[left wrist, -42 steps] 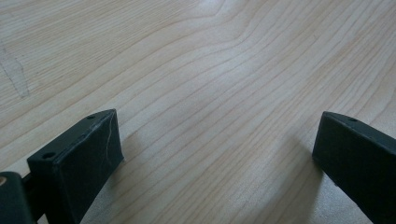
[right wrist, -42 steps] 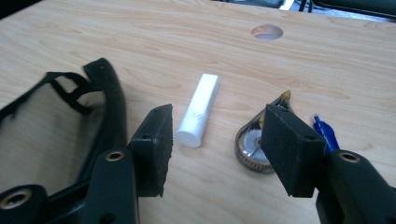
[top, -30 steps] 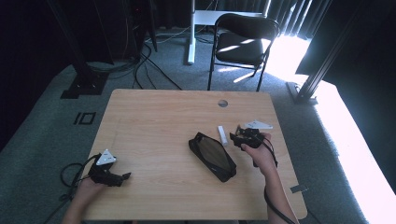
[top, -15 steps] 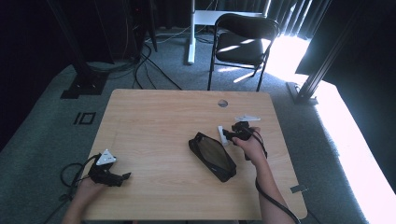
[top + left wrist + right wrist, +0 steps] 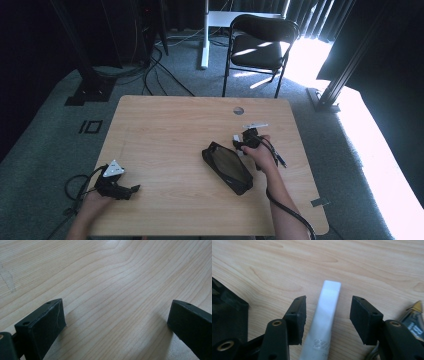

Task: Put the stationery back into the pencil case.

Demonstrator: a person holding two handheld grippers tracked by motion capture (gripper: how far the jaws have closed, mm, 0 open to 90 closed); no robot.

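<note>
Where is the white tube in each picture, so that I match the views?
High view: white tube lies right of centre, just beyond the black pouch, at the right tool.
Left gripper view: bare table.
Right gripper view: white tube at bottom centre, between open jaws.
Shared landmark: black pouch.

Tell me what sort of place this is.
Probably a lab or studio set up for recording, not a home: a bare wooden table on grey carpet, dark curtains behind, cables trailing across the floor by black stands, and one empty chair.
</note>
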